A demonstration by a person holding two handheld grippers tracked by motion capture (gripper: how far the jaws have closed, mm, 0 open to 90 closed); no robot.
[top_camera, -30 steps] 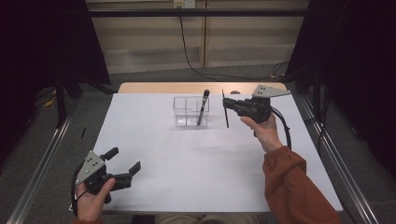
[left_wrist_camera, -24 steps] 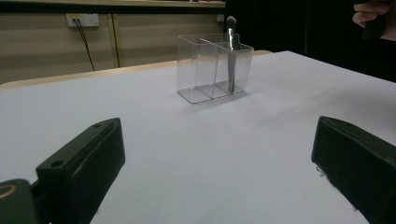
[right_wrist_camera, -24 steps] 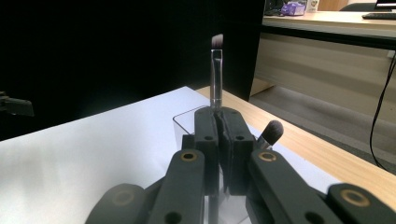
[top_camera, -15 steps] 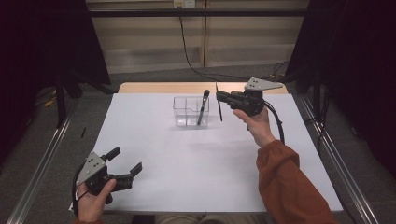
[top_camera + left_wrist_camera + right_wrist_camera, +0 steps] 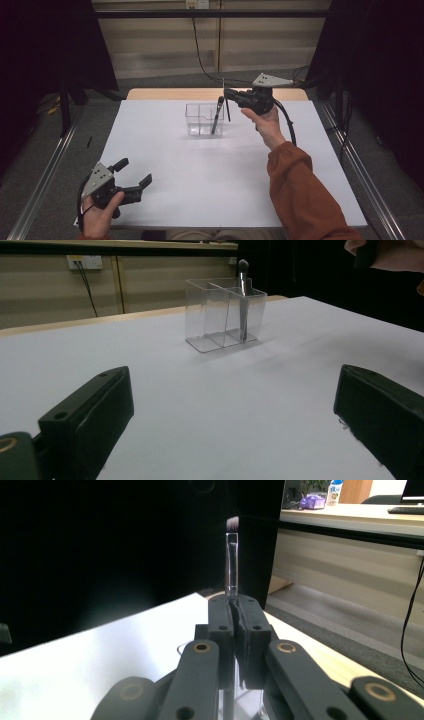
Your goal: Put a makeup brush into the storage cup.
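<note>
A clear two-compartment holder (image 5: 200, 121) (image 5: 218, 315) stands at the far middle of the white table. A dark brush (image 5: 217, 115) (image 5: 243, 295) leans in its right compartment. My right gripper (image 5: 229, 94) (image 5: 235, 611) hovers just right of the holder's top, shut on a thin brush (image 5: 227, 109) (image 5: 231, 560) that it holds upright, bristles up. My left gripper (image 5: 134, 171) (image 5: 235, 430) rests at the near left of the table, open, with nothing between its jaws.
The white table sheet (image 5: 210, 170) covers most of the table, with a wooden strip (image 5: 170, 93) along the far edge. Metal rails (image 5: 45, 175) run down both sides. A cable (image 5: 285, 117) trails from the right gripper.
The right gripper has carried the thin brush leftward and slightly upward, up to the holder's right side. The left gripper has stayed put.
</note>
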